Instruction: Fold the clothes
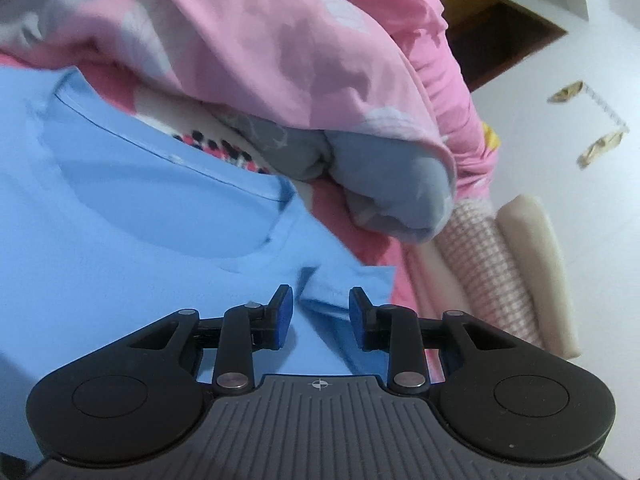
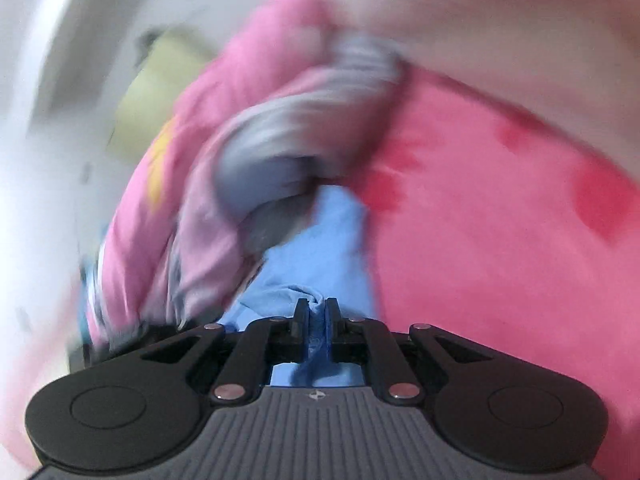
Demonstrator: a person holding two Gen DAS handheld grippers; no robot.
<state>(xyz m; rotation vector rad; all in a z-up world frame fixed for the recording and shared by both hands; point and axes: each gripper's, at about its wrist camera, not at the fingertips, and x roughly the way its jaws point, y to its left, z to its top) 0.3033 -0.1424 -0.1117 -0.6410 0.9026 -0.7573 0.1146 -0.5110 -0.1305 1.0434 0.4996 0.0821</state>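
Observation:
A light blue T-shirt [image 1: 132,248] lies flat on the bed, its round collar toward the far left. My left gripper [image 1: 321,312] is open just above the shirt's right shoulder and sleeve, holding nothing. My right gripper [image 2: 318,320] is shut on a bunched fold of the same blue T-shirt [image 2: 320,248]; the right wrist view is blurred by motion.
A rumpled pink and grey quilt [image 1: 280,52] is heaped beyond the shirt, also in the right wrist view [image 2: 248,152]. A pink bedsheet [image 2: 500,240] covers the bed. A folded checked cloth and cream padding [image 1: 500,280] lie at the bed's right edge, with white floor [image 1: 560,120] beyond.

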